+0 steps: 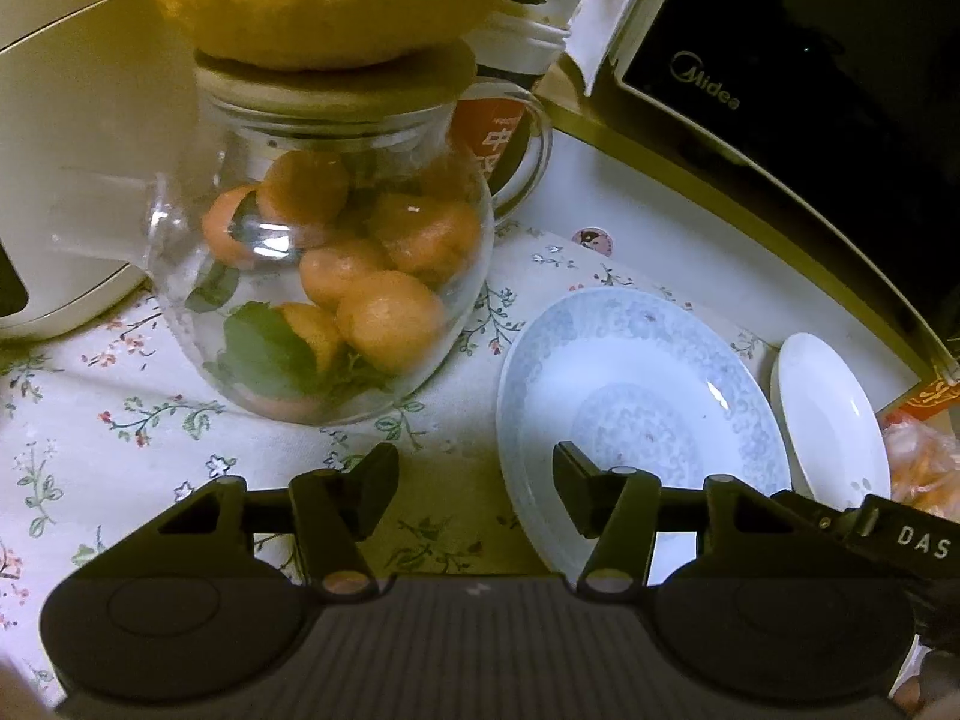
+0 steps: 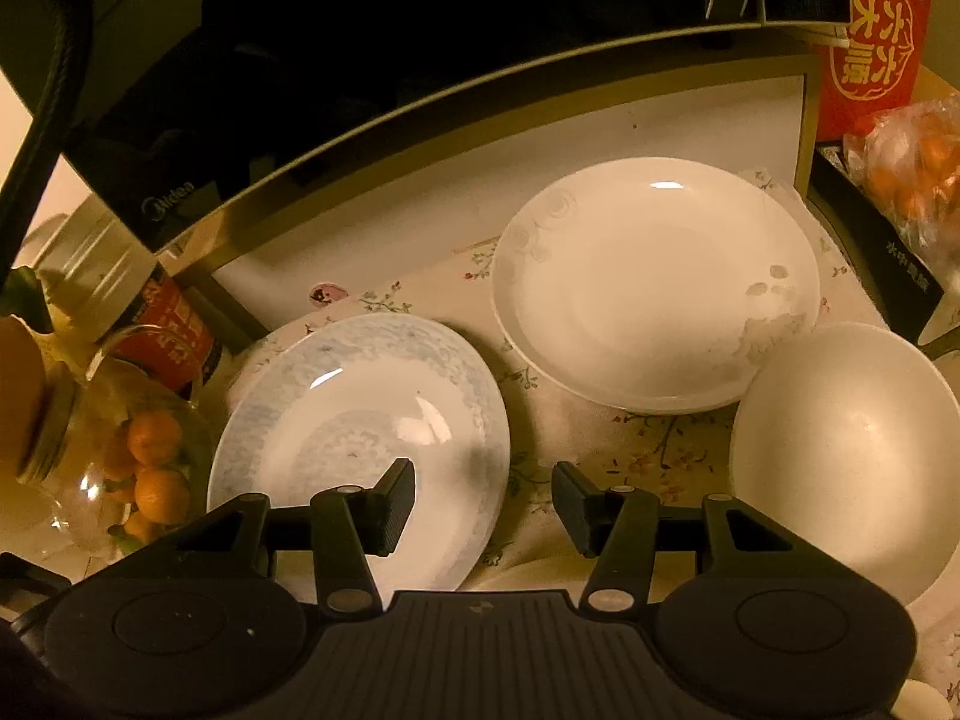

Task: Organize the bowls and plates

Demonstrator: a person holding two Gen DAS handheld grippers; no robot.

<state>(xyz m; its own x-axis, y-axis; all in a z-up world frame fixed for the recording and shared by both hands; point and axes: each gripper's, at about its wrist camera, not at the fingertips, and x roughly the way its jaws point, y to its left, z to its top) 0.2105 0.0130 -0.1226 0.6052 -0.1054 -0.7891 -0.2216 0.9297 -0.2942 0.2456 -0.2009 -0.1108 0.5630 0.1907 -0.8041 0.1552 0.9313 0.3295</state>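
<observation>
Floral cloth (image 1: pixel 108 420); glass teapot (image 1: pixel 324 252) of oranges (image 1: pixel 390 324)

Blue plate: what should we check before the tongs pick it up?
1. Blue plate is empty: ok.
2. The plate's rim shows between the left tongs: ok.
3. Its opposite rim shows between the right tongs: ok.
4. Pads pressing on the rim: not ok, both tongs are open.
5. Glass teapot stands apart from the plate: ok.
6. White bowl is off the white plate: cannot tell, their edges overlap in the right wrist view.
</observation>
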